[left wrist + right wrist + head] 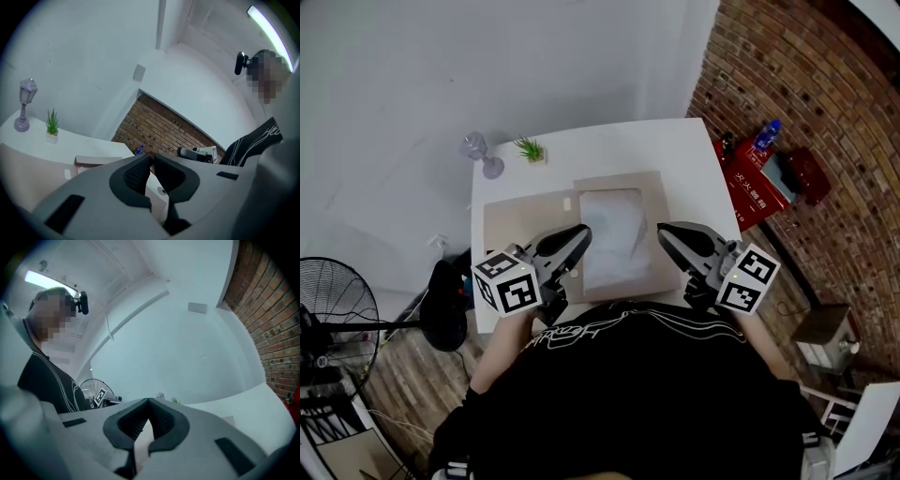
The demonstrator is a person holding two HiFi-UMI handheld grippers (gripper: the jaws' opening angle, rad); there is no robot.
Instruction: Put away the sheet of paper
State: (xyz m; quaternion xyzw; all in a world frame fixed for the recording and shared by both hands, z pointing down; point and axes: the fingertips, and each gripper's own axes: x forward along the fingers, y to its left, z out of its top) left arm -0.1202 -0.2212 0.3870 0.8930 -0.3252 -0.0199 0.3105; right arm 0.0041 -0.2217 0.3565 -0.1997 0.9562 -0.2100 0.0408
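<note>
A pale sheet of paper lies on an open beige folder on the white table. In the head view my left gripper hovers at the sheet's left edge and my right gripper at its right edge, both close to the person's chest. The left gripper is shut, its tips together with nothing between them. The right gripper is shut and empty too. Both point slightly upward, away from the table top. The folder's edge shows in the left gripper view.
A small lamp figurine and a potted plant stand at the table's far left. Right of the table are a red box, a blue bottle and the brick wall. A fan stands at the left.
</note>
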